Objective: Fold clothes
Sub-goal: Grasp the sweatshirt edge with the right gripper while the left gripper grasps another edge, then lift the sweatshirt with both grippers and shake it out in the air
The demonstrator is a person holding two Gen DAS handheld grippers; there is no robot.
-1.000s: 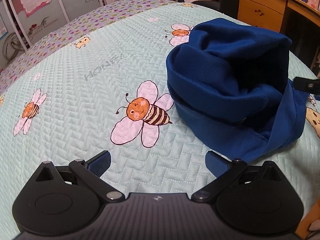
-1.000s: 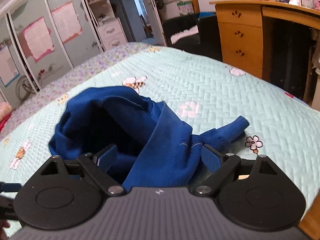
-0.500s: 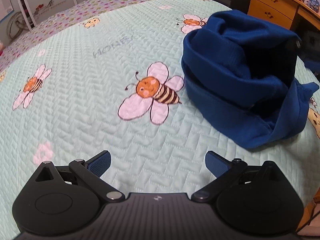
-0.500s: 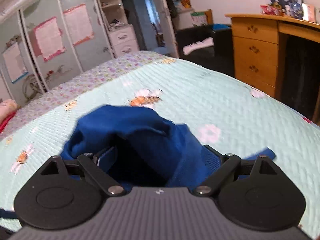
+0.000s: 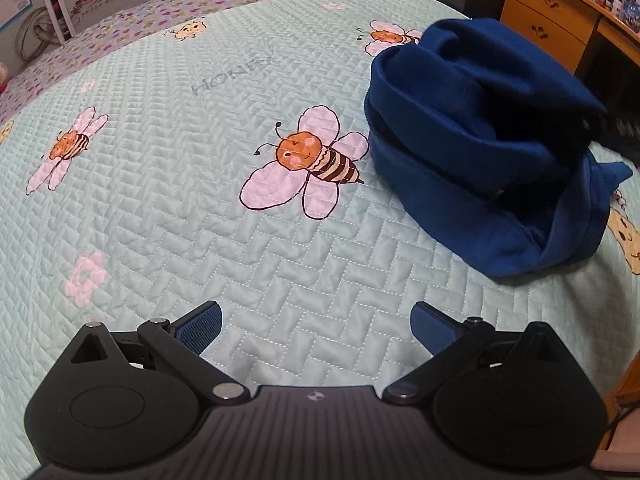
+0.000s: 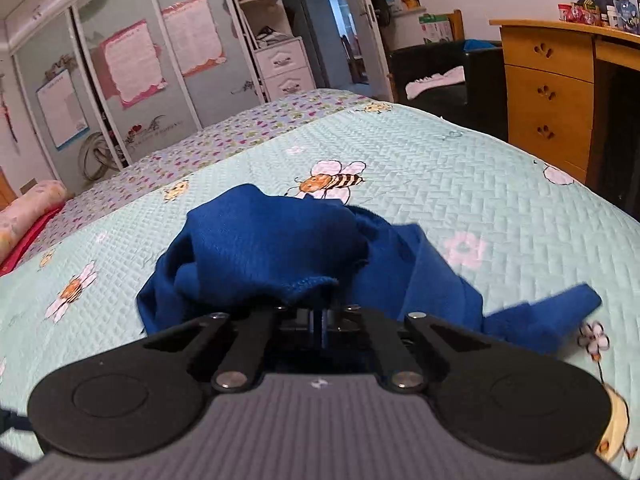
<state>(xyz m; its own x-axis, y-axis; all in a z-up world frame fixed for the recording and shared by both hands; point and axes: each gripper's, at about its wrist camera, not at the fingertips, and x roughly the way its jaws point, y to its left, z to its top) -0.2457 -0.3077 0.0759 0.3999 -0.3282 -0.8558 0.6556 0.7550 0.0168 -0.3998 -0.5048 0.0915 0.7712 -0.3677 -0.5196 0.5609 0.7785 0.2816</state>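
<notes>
Bee-print quilted bed (image 5: 280, 280), wooden desk (image 6: 548, 80), mirrored wardrobe (image 6: 120, 80).

Left claw (image 5: 316, 330) gapes wide; right claw (image 6: 322, 314) is clamped together.

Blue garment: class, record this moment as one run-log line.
blue garment: bunched on bedspread | right gripper: shut on garment edge | left gripper: open, empty, above bedspread | fold: not yet done
</notes>
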